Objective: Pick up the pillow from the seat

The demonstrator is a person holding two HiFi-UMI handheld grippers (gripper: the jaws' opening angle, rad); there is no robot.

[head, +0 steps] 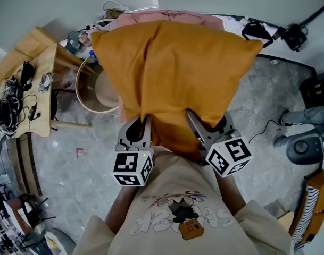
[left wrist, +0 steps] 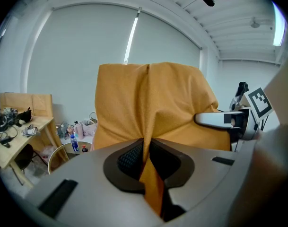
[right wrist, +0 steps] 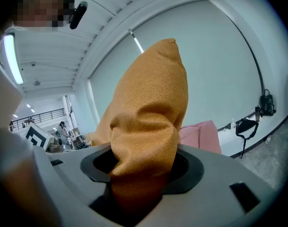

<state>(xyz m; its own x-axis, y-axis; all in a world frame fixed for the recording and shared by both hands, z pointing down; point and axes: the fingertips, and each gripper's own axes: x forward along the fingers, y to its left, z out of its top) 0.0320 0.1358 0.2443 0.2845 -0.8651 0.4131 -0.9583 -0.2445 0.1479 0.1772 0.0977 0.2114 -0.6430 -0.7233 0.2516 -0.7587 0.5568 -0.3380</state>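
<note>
A large mustard-yellow pillow (head: 172,73) hangs in the air in front of the person, held by its near edge. My left gripper (head: 147,125) is shut on a thin fold of the pillow (left wrist: 153,108) at its lower left corner. My right gripper (head: 192,122) is shut on a thick bunch of the pillow (right wrist: 148,126) at the lower right. The pink seat (head: 167,17) lies behind and below the pillow, mostly hidden by it. In the left gripper view the right gripper (left wrist: 214,119) shows at the right, against the fabric.
A round wooden stool (head: 98,89) stands left of the pillow. Further left is a wooden desk (head: 28,89) with cables and small items. Bottles (left wrist: 72,143) stand near the seat. A black bag (head: 257,32) and a camera (head: 293,36) lie along the far wall.
</note>
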